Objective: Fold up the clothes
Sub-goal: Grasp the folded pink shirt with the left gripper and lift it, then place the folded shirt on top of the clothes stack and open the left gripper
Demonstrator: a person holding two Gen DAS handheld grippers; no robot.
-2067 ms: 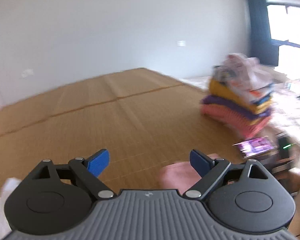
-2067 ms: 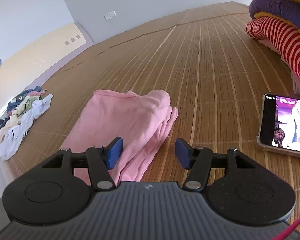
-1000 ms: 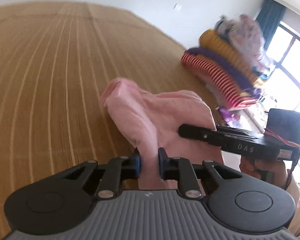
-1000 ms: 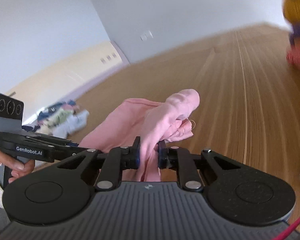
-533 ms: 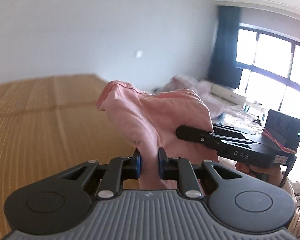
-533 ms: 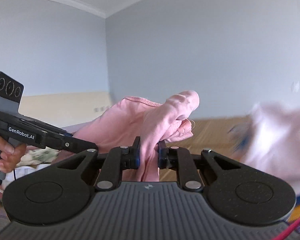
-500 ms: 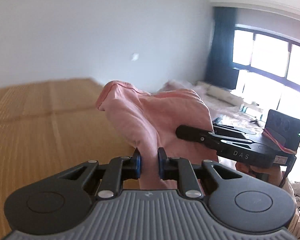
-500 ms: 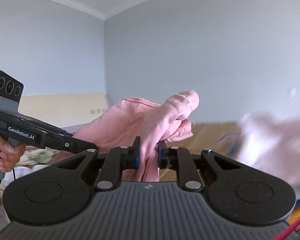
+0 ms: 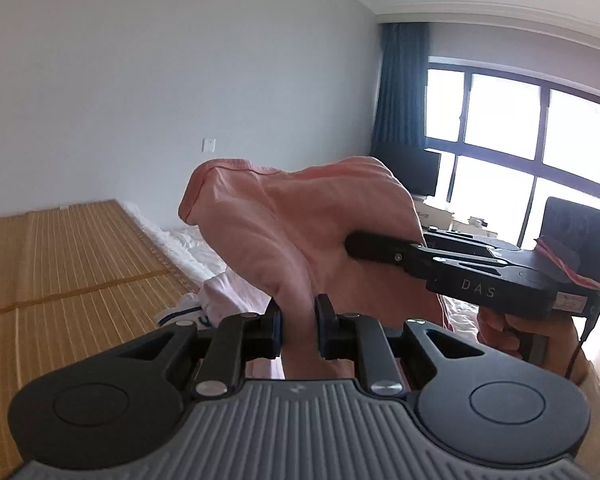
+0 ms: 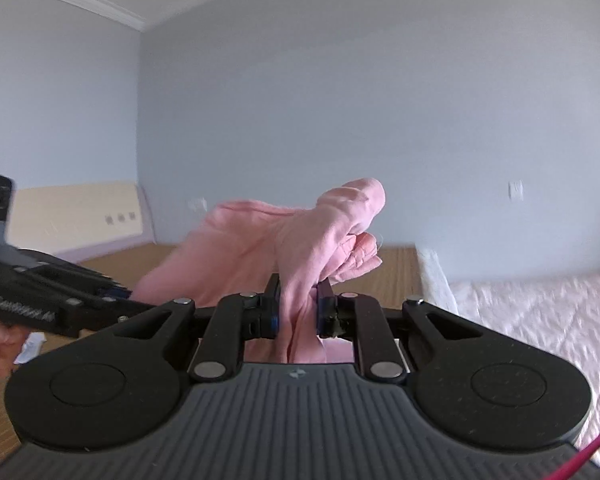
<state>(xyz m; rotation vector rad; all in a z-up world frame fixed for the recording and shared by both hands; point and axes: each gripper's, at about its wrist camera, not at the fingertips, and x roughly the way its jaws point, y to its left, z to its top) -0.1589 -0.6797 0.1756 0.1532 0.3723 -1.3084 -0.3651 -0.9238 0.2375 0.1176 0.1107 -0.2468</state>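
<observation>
While both grippers pinched it, the pink garment [image 9: 308,232] hung in the air above the bamboo mat [image 9: 60,256].

The left gripper [image 9: 299,328] was clamped on one bunched fold and the right gripper [image 10: 297,314] on another, fabric draping between them; a white quilt [image 10: 540,320] lay beyond the mat's edge.

A bamboo mat [image 9: 60,256] lies beside white quilted bedding [image 10: 540,320].

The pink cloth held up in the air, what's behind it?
Behind the pink cloth: plain wall, a straw mat, white bedding, and a window to one side. Whatever lies directly behind the cloth is covered.
</observation>
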